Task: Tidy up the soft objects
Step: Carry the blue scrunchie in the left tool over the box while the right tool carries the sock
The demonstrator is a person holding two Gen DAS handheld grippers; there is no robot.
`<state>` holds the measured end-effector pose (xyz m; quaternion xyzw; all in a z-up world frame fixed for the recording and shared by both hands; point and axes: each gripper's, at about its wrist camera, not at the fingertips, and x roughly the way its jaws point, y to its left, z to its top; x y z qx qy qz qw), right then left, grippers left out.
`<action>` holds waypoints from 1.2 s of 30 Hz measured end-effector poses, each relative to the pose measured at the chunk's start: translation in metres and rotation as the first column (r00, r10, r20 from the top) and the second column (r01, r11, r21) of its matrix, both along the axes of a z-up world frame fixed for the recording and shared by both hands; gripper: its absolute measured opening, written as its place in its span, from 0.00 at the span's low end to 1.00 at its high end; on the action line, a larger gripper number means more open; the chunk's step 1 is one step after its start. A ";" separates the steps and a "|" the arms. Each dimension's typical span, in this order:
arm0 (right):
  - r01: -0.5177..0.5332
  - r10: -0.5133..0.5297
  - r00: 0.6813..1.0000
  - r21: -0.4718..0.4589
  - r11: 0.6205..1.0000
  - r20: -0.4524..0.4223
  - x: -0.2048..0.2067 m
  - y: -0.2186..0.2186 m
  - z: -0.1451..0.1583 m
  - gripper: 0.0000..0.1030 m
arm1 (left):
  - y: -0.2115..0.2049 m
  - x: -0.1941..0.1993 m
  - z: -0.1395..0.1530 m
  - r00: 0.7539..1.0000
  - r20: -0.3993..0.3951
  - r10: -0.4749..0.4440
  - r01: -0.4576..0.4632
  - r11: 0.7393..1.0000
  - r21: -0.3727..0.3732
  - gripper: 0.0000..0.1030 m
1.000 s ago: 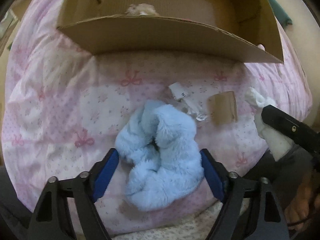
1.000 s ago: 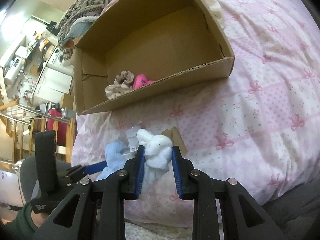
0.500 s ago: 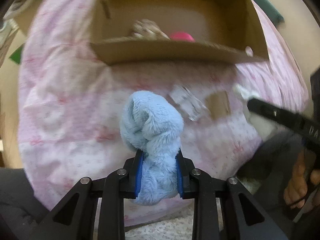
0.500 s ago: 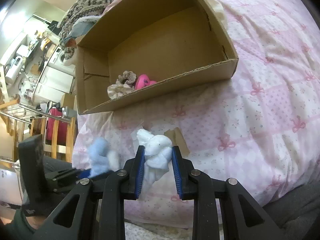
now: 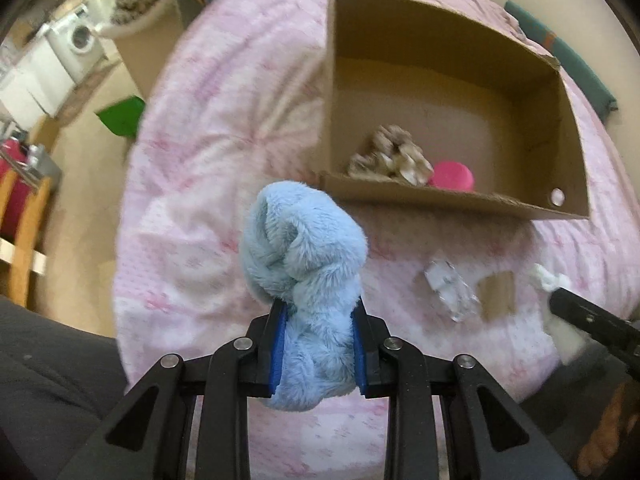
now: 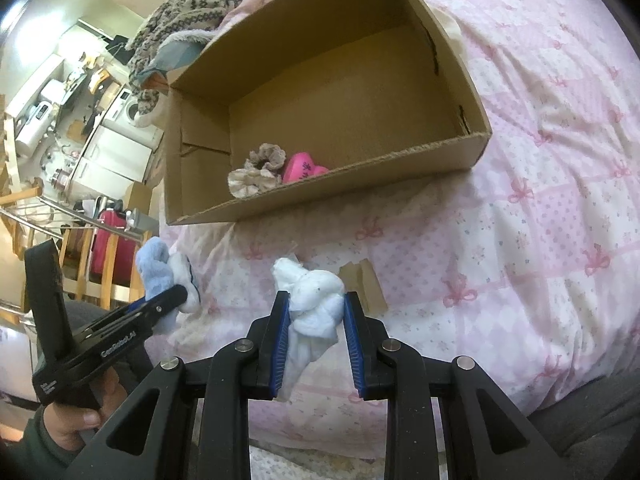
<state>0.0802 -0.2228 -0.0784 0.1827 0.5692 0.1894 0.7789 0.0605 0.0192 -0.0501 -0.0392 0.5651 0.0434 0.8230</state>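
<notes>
My left gripper (image 5: 318, 312) is shut on a fluffy light blue soft toy (image 5: 304, 252) and holds it above the pink bedspread, short of the open cardboard box (image 5: 444, 196). The toy also shows in the right wrist view (image 6: 166, 276). My right gripper (image 6: 314, 308) is shut on a white soft cloth piece (image 6: 314, 300), also held above the bed in front of the box (image 6: 328, 196). Inside the box lie a beige ruffled scrunchie (image 6: 258, 170) and a pink heart-shaped soft object (image 6: 302, 166).
A clear plastic wrapper (image 5: 450, 290) and a brown cardboard scrap (image 5: 498, 294) lie on the pink bedspread (image 6: 560, 200) below the box. A knitted garment pile (image 6: 188, 12) sits behind the box. Wooden chairs (image 6: 100, 260) and appliances stand off the bed's left edge.
My left gripper closed on the blue toy, lifted it off the bed and swung up and left, so the box interior shows. My right gripper stays shut on the white cloth, nearly still.
</notes>
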 end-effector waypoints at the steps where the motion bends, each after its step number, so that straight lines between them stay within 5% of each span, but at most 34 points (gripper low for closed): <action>1: -0.003 0.003 1.000 0.002 1.000 0.006 0.000 0.001 0.001 0.27 | 0.001 0.000 0.002 1.000 0.014 0.006 -0.007 1.000 0.011 0.24; 11: -0.010 0.009 0.989 0.007 1.000 0.147 -0.006 0.001 0.031 0.27 | 0.007 0.000 0.028 0.991 0.130 0.041 -0.038 0.999 -0.025 0.24; 19: 0.003 -0.014 0.944 0.035 0.999 0.330 -0.012 -0.003 0.080 0.27 | 0.007 0.011 0.077 0.962 0.271 0.041 -0.039 0.999 -0.014 0.24; 25: 0.032 -0.069 0.920 0.101 0.994 0.387 0.003 -0.015 0.106 0.27 | 0.003 0.031 0.104 0.944 0.329 0.021 -0.015 1.000 -0.023 0.24; 36: 0.079 -0.088 0.882 0.039 0.996 0.463 0.050 -0.026 0.132 0.27 | -0.011 0.074 0.122 0.923 0.385 -0.030 0.029 1.000 0.009 0.24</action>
